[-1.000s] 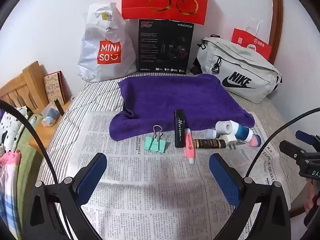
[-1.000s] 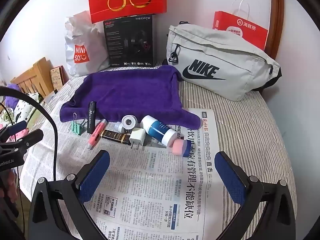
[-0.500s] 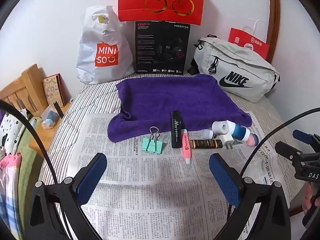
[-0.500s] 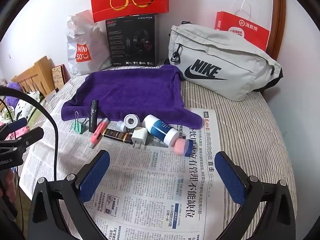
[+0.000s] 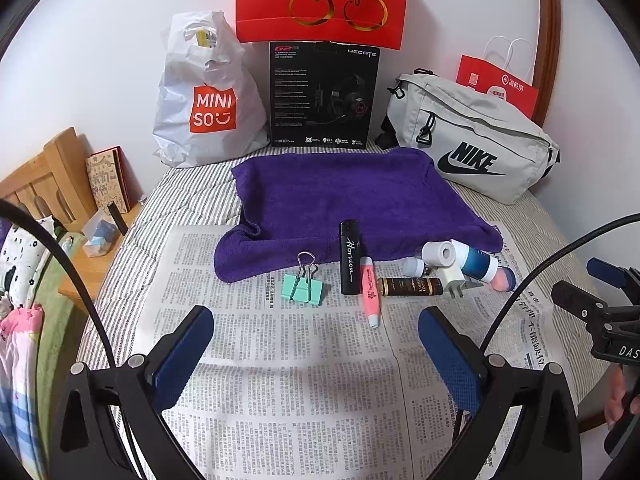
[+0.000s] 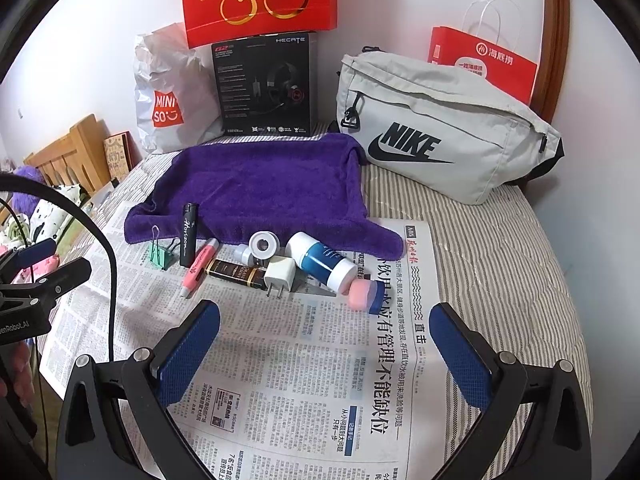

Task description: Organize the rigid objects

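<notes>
Over the past second both the left tool (image 5: 316, 338) and right tool (image 6: 324, 334) have only drifted slightly, released and empty, above the printed newspaper (image 6: 304, 368), the mint-green metal binder clip (image 5: 303, 286), black lighter (image 5: 349, 257) and neighbouring small items untouched at twelve o'clock, so no sorting has begun.

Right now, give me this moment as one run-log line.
left gripper: open, empty | right gripper: open, empty | row on newspaper: binder clip, black tube, pink highlighter, charger plug untouched | purple towel: bare
</notes>
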`<state>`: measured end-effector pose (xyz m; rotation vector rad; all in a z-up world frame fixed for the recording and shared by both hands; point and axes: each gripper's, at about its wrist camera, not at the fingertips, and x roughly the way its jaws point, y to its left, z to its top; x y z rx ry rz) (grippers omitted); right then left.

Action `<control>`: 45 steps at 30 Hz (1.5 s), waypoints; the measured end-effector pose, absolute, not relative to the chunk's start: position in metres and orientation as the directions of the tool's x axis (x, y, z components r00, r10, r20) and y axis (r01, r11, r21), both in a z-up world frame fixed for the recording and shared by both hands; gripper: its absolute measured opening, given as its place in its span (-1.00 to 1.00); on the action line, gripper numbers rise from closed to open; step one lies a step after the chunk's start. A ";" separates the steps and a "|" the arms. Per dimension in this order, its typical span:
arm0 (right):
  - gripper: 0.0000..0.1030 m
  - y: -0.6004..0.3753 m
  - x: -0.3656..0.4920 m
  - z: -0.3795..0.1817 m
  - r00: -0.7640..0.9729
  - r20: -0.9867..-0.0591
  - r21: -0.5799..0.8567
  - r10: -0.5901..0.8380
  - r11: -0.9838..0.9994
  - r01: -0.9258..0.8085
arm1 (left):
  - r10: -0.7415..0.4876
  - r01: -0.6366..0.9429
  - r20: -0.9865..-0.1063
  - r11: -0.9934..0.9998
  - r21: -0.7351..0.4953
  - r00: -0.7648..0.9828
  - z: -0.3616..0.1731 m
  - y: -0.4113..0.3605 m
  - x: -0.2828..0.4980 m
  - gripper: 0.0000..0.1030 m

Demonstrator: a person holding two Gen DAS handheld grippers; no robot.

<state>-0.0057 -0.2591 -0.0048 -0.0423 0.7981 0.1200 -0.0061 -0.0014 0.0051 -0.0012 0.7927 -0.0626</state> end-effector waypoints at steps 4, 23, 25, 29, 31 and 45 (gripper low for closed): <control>1.00 -0.259 -0.006 -0.004 0.691 -0.717 0.006 0.091 0.992 -0.124 | -0.056 0.056 -0.711 0.998 -0.023 0.701 0.005 -0.002 -0.007 1.00; 1.00 -0.257 -0.008 -0.002 0.694 -0.714 0.005 0.091 0.992 -0.125 | -0.059 0.054 -0.712 0.998 -0.030 0.700 0.011 -0.005 -0.012 1.00; 1.00 -0.257 -0.009 -0.002 0.695 -0.713 0.006 0.091 0.992 -0.124 | -0.062 0.056 -0.712 0.998 -0.032 0.700 0.011 -0.005 -0.012 1.00; 1.00 -0.257 -0.009 -0.001 0.695 -0.713 0.006 0.092 0.992 -0.125 | -0.057 0.056 -0.712 0.998 -0.025 0.699 0.011 -0.007 -0.012 1.00; 1.00 -0.257 -0.009 -0.001 0.695 -0.713 0.004 0.091 0.992 -0.126 | -0.057 0.055 -0.714 0.998 -0.026 0.698 0.011 -0.007 -0.013 1.00; 1.00 -0.257 -0.010 -0.001 0.697 -0.712 0.006 0.091 0.992 -0.124 | -0.063 0.068 -0.718 0.997 -0.022 0.693 0.014 -0.010 -0.013 1.00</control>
